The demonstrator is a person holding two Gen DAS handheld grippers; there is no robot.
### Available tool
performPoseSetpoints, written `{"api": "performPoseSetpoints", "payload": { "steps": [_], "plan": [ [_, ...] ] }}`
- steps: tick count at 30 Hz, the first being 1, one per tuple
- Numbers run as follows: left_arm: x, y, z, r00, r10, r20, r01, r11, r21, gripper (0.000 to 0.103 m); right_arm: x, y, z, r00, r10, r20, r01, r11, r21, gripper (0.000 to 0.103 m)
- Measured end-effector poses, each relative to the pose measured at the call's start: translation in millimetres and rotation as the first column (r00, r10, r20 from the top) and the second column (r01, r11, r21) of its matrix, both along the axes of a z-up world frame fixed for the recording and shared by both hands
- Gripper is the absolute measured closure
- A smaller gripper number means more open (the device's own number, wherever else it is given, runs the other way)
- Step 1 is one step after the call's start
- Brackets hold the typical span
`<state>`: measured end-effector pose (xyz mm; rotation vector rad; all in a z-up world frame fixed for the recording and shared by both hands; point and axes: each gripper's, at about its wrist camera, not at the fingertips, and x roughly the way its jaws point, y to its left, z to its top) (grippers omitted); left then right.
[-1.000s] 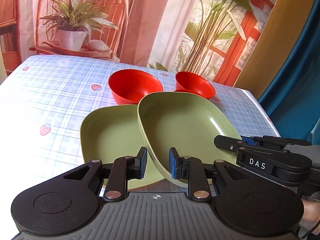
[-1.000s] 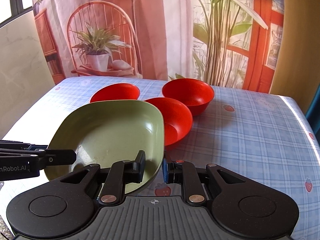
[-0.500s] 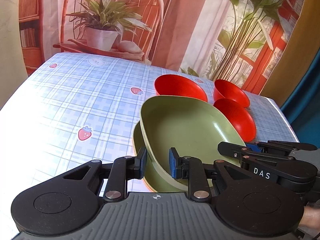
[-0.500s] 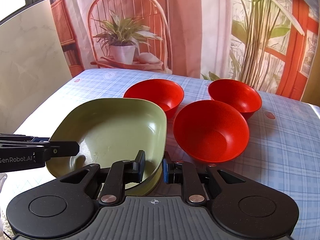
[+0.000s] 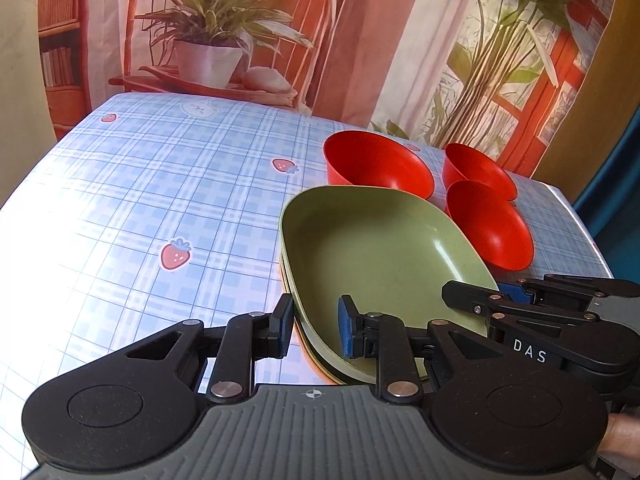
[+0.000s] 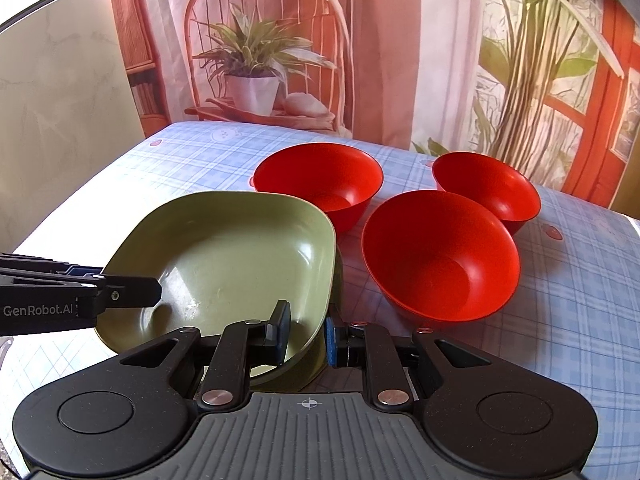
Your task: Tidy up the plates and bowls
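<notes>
Green plate [image 5: 376, 248] sits nested on a second plate, whose rim [image 5: 320, 364] just shows beneath its near edge, on the checked tablecloth [image 5: 160, 200]. Left gripper [image 5: 314, 330]: jaws pinch the green plate's near-left rim, one pad outside, the blue pad inside. Right gripper [image 6: 306, 332]: jaws pressed onto the plate's near-right rim, one finger inside the plate, one outside. Three red bowls stand apart from each other: far-left bowl [image 6: 320, 180] just behind the plate, tilted bowl [image 6: 440, 256] just beside the plate's right edge, far-right bowl [image 6: 488, 188] behind that one.
</notes>
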<state>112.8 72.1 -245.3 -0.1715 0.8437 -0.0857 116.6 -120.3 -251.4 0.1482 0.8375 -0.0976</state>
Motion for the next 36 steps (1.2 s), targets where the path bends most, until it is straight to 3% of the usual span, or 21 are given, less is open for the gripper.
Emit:
{"api": "performPoseSetpoints", "payload": {
  "steps": [36],
  "plan": [
    [2.8, 5.7, -0.4, 1.000, 0.010, 0.002, -0.010, 1.000, -0.009, 0.076, -4.5, 7.4, 1.9, 0.999, 0.033, 0.025, -0.031, 0.997, -0.070, 0.087]
  ]
}}
